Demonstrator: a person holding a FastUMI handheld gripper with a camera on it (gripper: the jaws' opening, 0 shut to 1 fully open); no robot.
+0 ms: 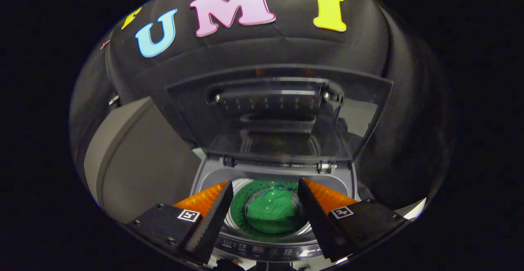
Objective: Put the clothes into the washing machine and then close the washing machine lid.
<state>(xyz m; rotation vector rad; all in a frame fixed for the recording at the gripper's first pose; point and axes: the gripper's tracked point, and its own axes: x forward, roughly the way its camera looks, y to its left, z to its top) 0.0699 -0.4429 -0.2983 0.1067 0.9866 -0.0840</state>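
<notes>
- gripper (265,205) hangs over the top-loader washing machine (204,177), fingers spread wide and gripping nothing, likely because the load is already dropped.
- green garment (273,211) sits bunched in the drum (241,205), between and below the fingertips; too crumpled for any clear long axis.
- transparent lid (282,115) stands raised on its rear hinges, long edge crosswise, not yet closed.

Control panel (268,249) markings — too small (jaws overlapping ends)

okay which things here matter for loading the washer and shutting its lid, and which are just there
Job:
green garment, in the drum
washing machine
lid, raised
gripper, open, empty, above the drum

Just there:
grey panel beside the machine
</notes>
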